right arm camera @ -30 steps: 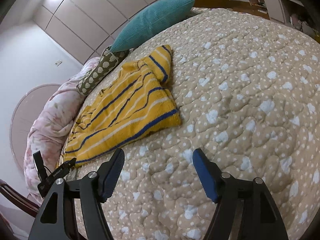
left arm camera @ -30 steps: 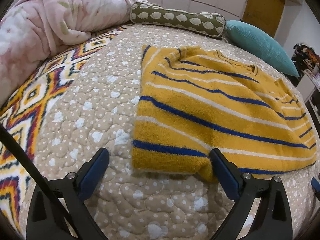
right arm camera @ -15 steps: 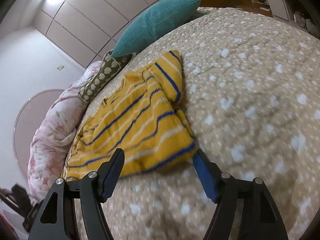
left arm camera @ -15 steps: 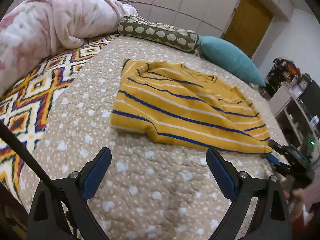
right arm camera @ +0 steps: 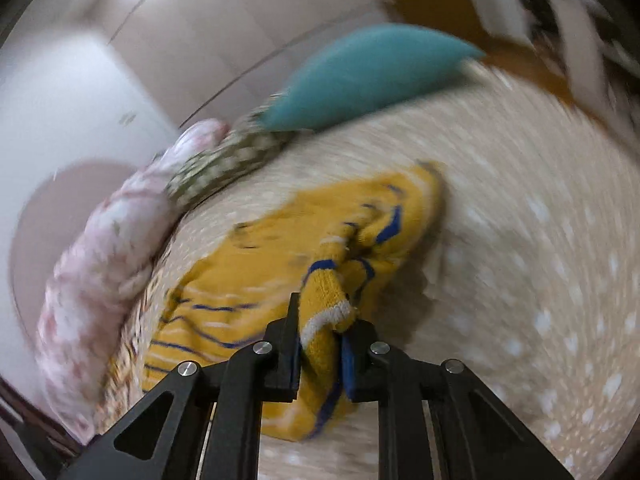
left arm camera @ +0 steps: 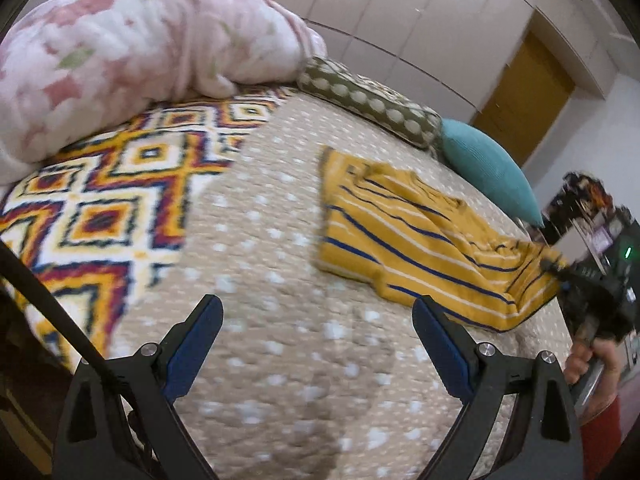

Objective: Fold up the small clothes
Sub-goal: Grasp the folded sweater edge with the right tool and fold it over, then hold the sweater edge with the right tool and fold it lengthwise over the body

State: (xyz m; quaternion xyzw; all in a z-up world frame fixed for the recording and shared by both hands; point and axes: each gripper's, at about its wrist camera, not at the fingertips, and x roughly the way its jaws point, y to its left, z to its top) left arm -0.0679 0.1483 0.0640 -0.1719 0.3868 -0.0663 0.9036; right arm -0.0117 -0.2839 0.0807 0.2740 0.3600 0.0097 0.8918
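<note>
Barely begun: the sweater (left arm camera: 404,236) lies mostly flat on the quilt (left arm camera: 280,320), unfolded. Right gripper (right arm camera: 320,344) pinches one hem corner, lifting it off the bed. Left gripper (left arm camera: 318,344) hangs wide and empty, well short of the sweater. Every fold remains.

The sweater (left arm camera: 404,236) is mustard yellow with blue and white stripes, on a beige white-dotted quilt (left arm camera: 280,340), beside a teal pillow (left arm camera: 488,168), olive spotted bolster (left arm camera: 368,100) and pink floral blanket (left arm camera: 120,60).

sweater (left arm camera: 404,236) on bed (left arm camera: 280,320) | pillows (left arm camera: 484,168) behind | blanket (left arm camera: 120,64) far left
</note>
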